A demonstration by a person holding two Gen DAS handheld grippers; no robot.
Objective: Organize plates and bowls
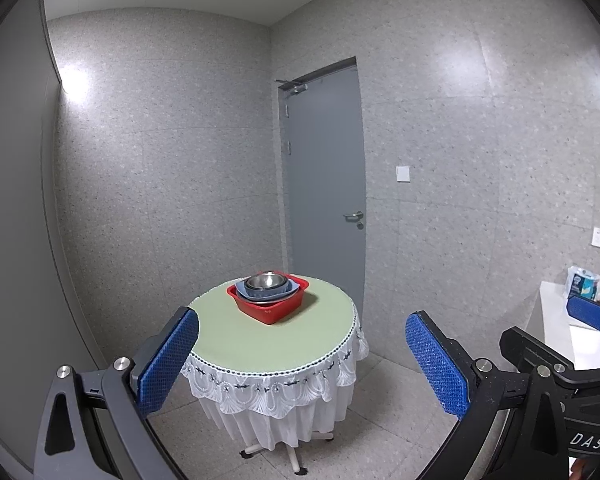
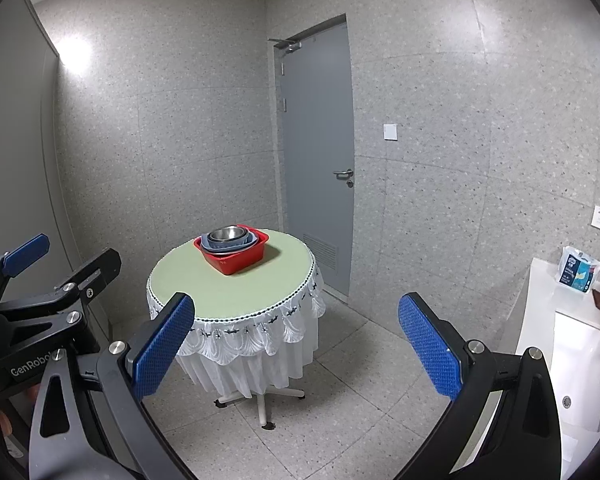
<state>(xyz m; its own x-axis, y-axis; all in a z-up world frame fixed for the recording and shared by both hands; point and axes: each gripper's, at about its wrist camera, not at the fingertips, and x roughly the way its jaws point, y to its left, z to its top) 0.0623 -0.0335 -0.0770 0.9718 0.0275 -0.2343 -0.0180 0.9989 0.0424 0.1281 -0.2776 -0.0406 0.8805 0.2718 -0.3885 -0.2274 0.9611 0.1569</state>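
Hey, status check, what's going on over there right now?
Left gripper open, right gripper open, both empty. Bowls stacked in red tub on round table. Nothing in the way.

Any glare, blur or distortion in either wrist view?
Left wrist view: glare patch on the speckled grey wall, the red plastic tub of stacked bowls slightly soft, fisheye bending the grey door. Right wrist view: the same wall glare, a sharper tub, black vignette corners.
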